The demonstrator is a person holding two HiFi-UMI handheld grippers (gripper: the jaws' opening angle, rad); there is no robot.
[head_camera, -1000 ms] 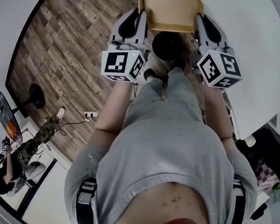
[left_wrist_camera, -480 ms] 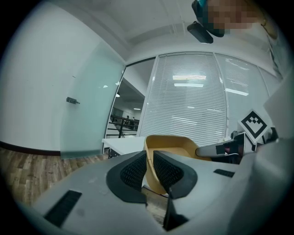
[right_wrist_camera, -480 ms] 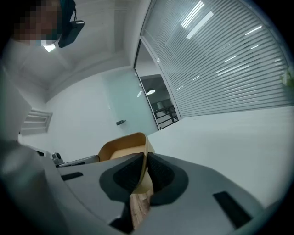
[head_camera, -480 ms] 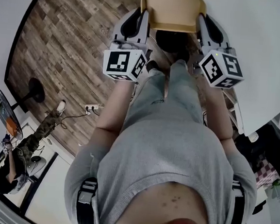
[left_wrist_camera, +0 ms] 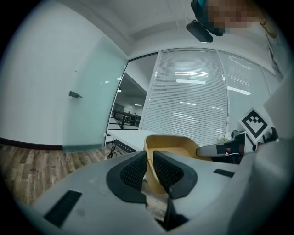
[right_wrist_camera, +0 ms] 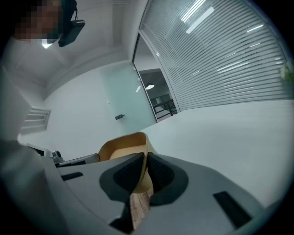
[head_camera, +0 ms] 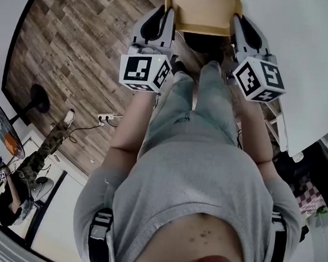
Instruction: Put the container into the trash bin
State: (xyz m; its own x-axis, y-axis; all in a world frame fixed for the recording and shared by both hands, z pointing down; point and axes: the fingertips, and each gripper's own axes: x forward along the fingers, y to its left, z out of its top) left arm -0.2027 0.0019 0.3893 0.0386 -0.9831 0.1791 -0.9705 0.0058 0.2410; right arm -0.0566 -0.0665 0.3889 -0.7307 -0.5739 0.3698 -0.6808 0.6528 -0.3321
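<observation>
The white table (head_camera: 315,66) sits just beside my right claw (head_camera: 237,21), so that side is tight. Beside my left claw (head_camera: 166,16) the wooden floor (head_camera: 74,45) is open, with a power strip (head_camera: 105,117) and a round stand base (head_camera: 37,95) well apart from it.

Tan, open-topped container (head_camera: 201,14) at 12 o'clock in head view, upright, mouth up, held above the floor, pinched at its 9 and 3 o'clock walls. Just beneath, dark trash bin (head_camera: 201,43), mostly covered.

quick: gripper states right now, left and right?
Left gripper: closed, holding one side wall of the tan container.
Right gripper: closed, holding the container's opposite side wall.
</observation>
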